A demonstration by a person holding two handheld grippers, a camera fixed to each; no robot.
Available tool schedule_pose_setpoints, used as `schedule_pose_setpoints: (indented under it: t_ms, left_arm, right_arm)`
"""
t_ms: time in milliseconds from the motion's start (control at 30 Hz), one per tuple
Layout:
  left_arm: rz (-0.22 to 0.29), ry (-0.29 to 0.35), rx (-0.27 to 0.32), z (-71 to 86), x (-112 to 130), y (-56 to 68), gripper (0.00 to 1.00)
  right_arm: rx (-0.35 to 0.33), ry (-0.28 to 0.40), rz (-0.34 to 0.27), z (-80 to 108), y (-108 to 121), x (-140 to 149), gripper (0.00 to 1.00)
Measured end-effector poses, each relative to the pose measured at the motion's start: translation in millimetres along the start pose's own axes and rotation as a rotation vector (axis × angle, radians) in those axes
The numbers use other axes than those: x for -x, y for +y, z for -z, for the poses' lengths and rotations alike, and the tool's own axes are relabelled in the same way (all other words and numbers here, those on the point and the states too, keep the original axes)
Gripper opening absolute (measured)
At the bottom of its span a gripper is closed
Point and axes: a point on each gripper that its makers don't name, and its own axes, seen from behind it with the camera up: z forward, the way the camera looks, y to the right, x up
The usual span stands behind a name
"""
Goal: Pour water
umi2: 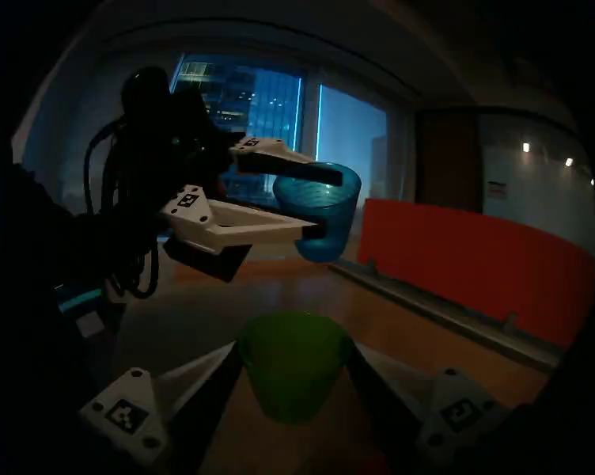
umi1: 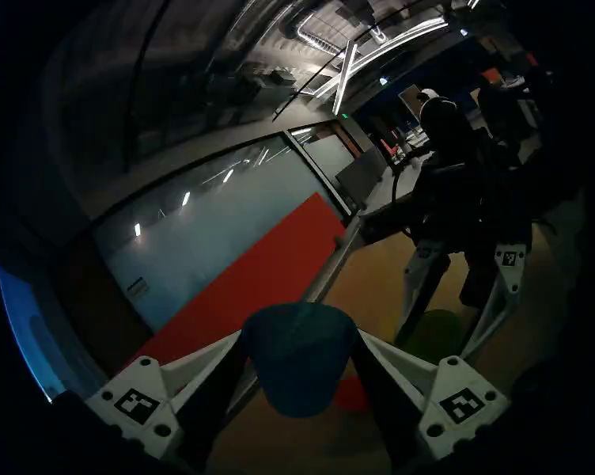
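In the left gripper view a blue cup (umi1: 300, 360) sits between my left gripper's (umi1: 300, 342) white fingers, which are shut on its sides. Farther off and to the right, my right gripper (umi1: 438, 340) holds a green cup (umi1: 437, 332). The right gripper view has that green cup (umi2: 293, 374) close up, upright, with my right gripper (umi2: 293, 356) shut on it. Above and beyond it my left gripper (umi2: 327, 202) carries the blue cup (umi2: 317, 207), its mouth up and tilted a little. I cannot tell if either cup contains water.
The room is dim. A long red panel (umi2: 487, 261) runs along a wood-coloured surface (umi2: 297, 293), with tall windows (umi2: 349, 150) behind. A person in dark clothes (umi1: 456, 158) stands behind the right gripper. A small red object (umi1: 350, 393) lies under the blue cup.
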Motion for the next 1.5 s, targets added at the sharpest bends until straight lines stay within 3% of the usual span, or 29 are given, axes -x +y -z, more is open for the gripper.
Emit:
schedule_pose_setpoints:
  t_ms: [1100, 1500]
  left_arm:
    - [-0.218, -0.004, -0.038, -2.9, -24.9, -12.7, 0.87]
    - [-0.291, -0.01, -0.042, -8.2, -27.4, -11.2, 0.87]
  right_arm:
    - [-0.004, 0.003, -0.011, -5.0, -0.7, 0.1, 0.99]
    - [-0.002, 0.008, -0.012, -6.4, 0.0, -2.2, 0.99]
